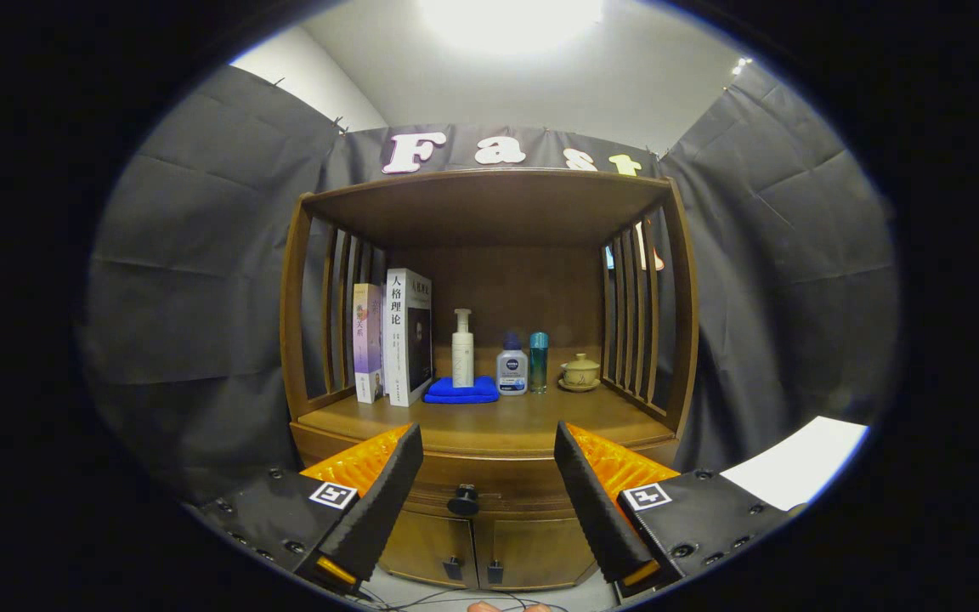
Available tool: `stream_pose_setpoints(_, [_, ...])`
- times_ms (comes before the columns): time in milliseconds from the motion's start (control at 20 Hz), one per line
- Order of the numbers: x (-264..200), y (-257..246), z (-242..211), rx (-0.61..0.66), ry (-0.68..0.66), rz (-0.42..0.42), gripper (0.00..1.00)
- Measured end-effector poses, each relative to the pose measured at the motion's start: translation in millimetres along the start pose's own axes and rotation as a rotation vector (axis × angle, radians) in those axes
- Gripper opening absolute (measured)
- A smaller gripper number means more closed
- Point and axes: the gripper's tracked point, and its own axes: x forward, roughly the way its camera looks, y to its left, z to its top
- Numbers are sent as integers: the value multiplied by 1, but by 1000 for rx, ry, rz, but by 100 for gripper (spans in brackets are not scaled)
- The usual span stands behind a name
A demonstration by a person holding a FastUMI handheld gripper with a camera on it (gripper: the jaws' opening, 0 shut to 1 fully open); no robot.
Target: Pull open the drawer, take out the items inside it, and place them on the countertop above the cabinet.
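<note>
We hold the gripper (487, 442) with its two fingers spread wide and nothing between them, hanging clear in front of a wooden cabinet (489, 510). The drawer (489, 486) is shut; it sits just under the front edge of the countertop (489, 421), its long axis running side to side and its face turned toward us. Its dark round knob (463, 500) shows in the gap between the fingers, nearer the left one, with two small doors below it.

On the countertop, all along the back edge under a wooden top shelf, we see two upright books (393, 340) at the left back corner, spines toward us; the taller white one (409, 336) carries the characters 人格理论. Beside them a white pump bottle (462, 348) stands on a folded blue cloth (461, 391). Next comes a small clear bottle (512, 365) marked NIVEA, then a slim teal bottle (538, 361), and a lidded ceramic cup (580, 371) on a saucer toward the right back corner.
</note>
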Motion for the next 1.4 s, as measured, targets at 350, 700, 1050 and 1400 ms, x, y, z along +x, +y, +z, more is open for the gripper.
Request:
stream_pose_setpoints(350, [16,7,-18,18,11,28,97])
stream_pose_setpoints(700, [48,18,-65,14,94,33,98])
stream_pose_setpoints(1050, [84,21,-122,7,193,21,98])
stream_pose_setpoints(1400, [109,19,-166,18,267,6,98])
